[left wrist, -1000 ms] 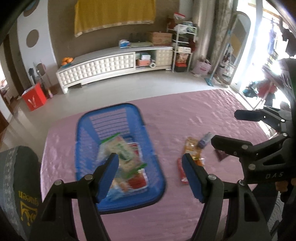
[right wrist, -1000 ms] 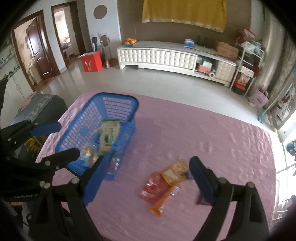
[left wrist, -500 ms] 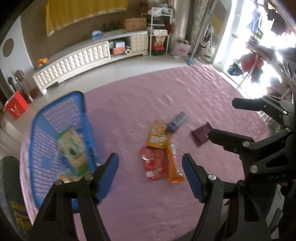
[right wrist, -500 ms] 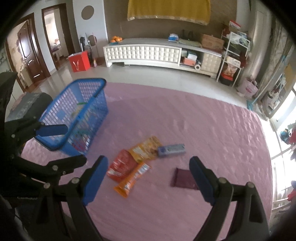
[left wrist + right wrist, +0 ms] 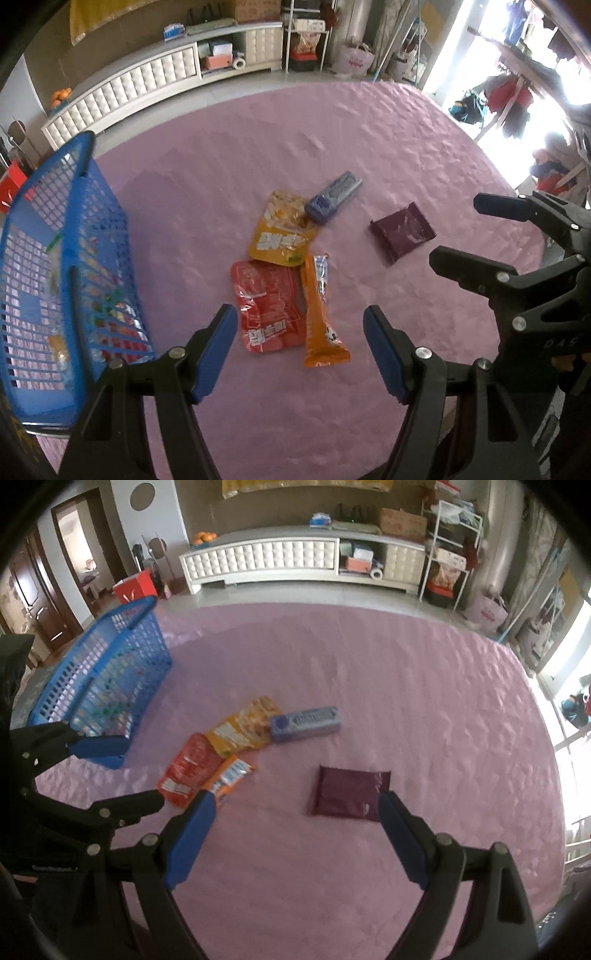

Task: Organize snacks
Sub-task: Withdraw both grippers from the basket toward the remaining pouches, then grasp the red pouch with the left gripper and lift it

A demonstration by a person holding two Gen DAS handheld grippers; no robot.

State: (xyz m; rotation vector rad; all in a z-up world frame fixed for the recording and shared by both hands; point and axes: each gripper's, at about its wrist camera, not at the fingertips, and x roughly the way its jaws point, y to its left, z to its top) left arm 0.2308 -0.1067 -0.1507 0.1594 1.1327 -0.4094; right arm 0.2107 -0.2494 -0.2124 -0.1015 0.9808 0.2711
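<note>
A pink quilted counter (image 5: 332, 406) carries a blue basket (image 5: 77, 206); right of the basket lie red (image 5: 267, 306), yellow (image 5: 282, 230), orange (image 5: 321, 317), blue-grey (image 5: 332, 197) and maroon (image 5: 402, 232) snack packets.

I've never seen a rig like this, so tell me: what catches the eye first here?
Bright snack packets lie clustered on the pink tablecloth: a red packet, a yellow packet and an orange stick. A blue basket already holding snacks stands on their left. Both grippers, left and right, hang open, empty.
</note>
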